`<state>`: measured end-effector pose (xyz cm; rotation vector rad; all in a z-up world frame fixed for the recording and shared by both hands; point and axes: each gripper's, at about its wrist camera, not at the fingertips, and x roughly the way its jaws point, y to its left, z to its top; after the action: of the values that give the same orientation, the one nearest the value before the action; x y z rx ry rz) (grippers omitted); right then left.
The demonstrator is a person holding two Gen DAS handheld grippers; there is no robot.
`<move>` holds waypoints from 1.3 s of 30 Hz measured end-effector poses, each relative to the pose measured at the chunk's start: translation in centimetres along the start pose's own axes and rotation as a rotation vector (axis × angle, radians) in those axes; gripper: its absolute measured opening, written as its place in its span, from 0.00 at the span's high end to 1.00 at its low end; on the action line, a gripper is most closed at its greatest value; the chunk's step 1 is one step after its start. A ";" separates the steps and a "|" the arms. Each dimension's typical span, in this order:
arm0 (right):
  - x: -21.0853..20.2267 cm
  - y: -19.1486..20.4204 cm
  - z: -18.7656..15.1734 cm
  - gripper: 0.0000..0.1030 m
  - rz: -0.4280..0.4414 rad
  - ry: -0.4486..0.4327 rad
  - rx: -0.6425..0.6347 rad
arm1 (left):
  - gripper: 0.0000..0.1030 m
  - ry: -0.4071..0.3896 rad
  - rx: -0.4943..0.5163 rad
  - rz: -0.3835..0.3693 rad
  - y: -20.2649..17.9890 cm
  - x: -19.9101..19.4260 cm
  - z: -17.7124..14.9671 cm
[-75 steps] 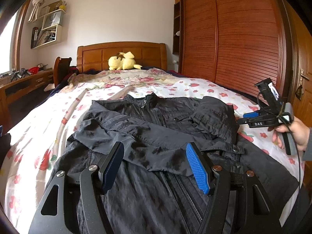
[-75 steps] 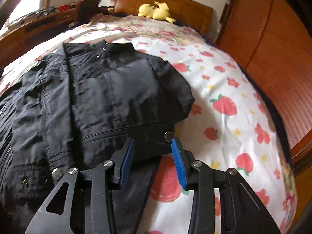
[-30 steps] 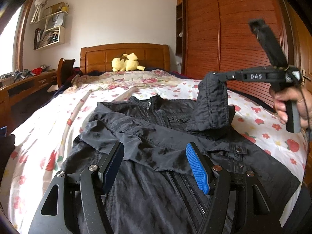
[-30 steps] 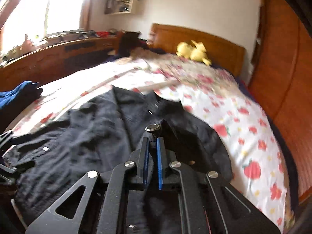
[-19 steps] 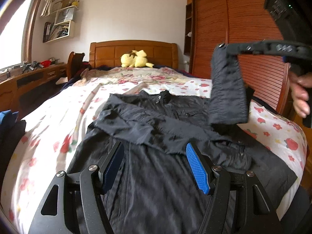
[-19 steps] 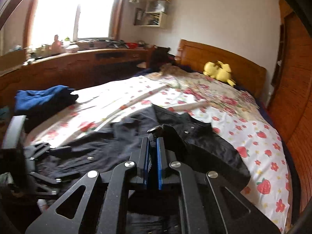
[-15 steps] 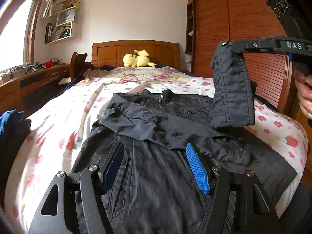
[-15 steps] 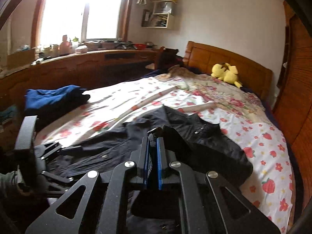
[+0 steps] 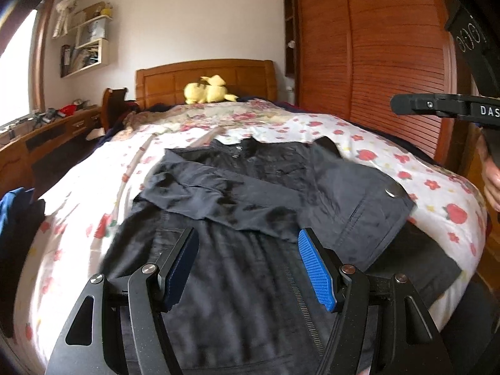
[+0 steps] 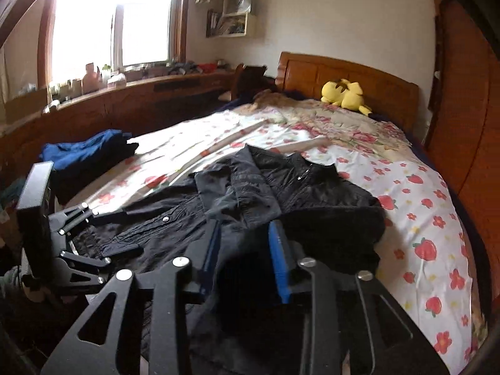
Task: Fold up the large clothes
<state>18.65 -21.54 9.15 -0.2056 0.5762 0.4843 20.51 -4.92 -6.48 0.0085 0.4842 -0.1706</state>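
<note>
- A black jacket (image 9: 250,193) lies spread on the floral-sheeted bed (image 9: 437,193), both sleeves crossed over its chest.
- The right gripper (image 10: 243,250) is opening, nothing between its jaws; the left gripper (image 9: 247,265) hovers released above the hem.
- Best next: smooth the sleeve flat before folding the hem upward.

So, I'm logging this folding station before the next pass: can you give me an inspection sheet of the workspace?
Surface: bed with white strawberry-print sheet.
Job's things: black zip jacket spread flat, both sleeves folded across its front.
Clutter: yellow plush toy by the headboard; folded blue garment at the bed's edge.
Grippers: left tool open, nothing gripped; right tool opening, nothing gripped.
Cables: nothing seen.
Surroundings: wooden slatted wardrobe, wall shelves, window.
</note>
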 end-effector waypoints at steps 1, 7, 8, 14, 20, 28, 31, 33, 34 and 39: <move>-0.2 -0.4 -0.2 0.63 -0.017 -0.001 0.005 | 0.34 0.009 0.009 -0.012 -0.6 0.3 0.2; 0.2 -5.1 -3.5 0.63 -0.077 0.013 0.101 | 0.34 0.036 0.065 -0.072 -3.7 1.4 1.4; 0.3 -5.6 -4.1 0.63 -0.082 0.018 0.113 | 0.34 0.041 0.075 -0.080 -4.2 1.5 1.6; 0.8 -8.6 -7.7 0.63 -0.151 0.020 0.223 | 0.34 0.064 0.145 -0.132 -6.9 2.2 2.2; 0.4 -9.8 -10.1 0.63 -0.159 0.014 0.277 | 0.34 0.108 0.228 -0.191 -9.9 3.1 2.3; -0.3 -9.4 -10.7 0.63 -0.080 0.001 0.244 | 0.34 0.202 0.237 -0.260 -12.0 5.9 2.3; -0.1 -9.4 -11.3 0.63 -0.085 0.016 0.227 | 0.34 0.246 0.248 -0.263 -12.2 7.9 2.5; -0.1 -9.6 -11.7 0.63 -0.089 0.026 0.233 | 0.34 0.289 0.259 -0.264 -12.5 9.3 2.4; -0.1 -9.8 -11.9 0.63 -0.095 0.029 0.234 | 0.34 0.307 0.263 -0.259 -12.5 9.9 2.4; 0.0 -10.8 -12.5 0.63 -0.125 0.049 0.246 | 0.34 0.352 0.298 -0.218 -13.0 12.2 2.6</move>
<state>18.09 -34.85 -0.54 -0.0187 0.6607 0.2850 30.24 -19.80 -9.45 0.2821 0.8075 -0.4583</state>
